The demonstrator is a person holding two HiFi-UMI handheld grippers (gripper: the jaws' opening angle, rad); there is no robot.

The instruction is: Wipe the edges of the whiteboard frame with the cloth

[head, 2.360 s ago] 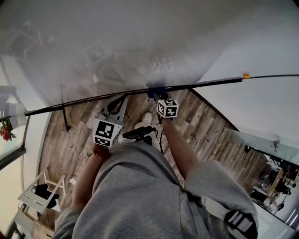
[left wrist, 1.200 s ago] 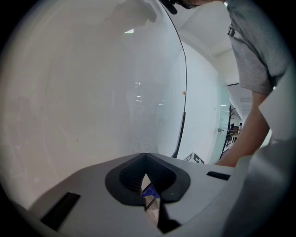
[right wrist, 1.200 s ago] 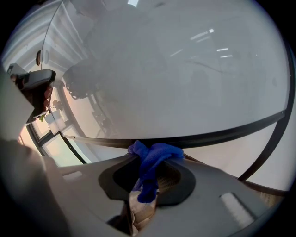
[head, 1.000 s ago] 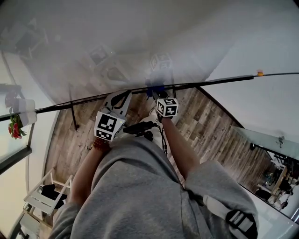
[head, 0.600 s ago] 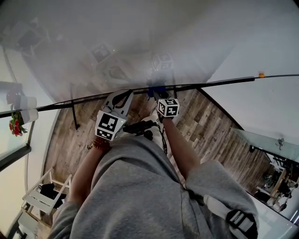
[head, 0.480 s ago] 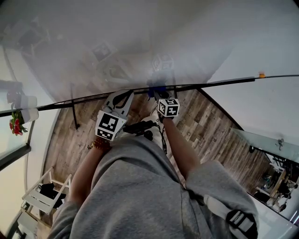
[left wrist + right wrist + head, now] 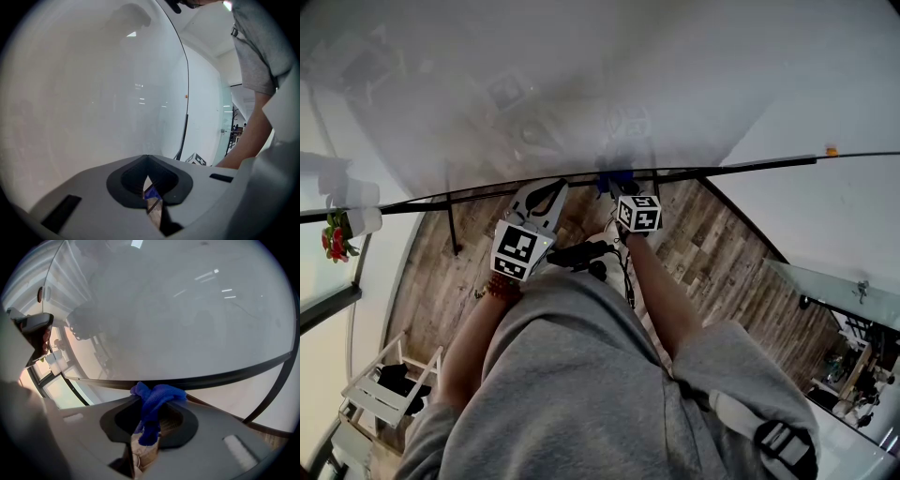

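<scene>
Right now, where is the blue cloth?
The blue cloth is clamped in the right hand-held gripper, against the whiteboard's black bottom frame edge, near the head view's centre.

Head view. Whiteboard fills the top. The bottom edge of its frame runs left to right across the middle, with the floor below it. Cloth lies against that edge near mid-span, between the jaws of the right gripper. Left gripper is just left of the cloth, its tip close under the same edge; contact can't be made out. Stand leg drops from the frame further left. A small tab sits on the frame near its right end. Flowers are at the far left. Chair stands on the floor, lower left.
</scene>
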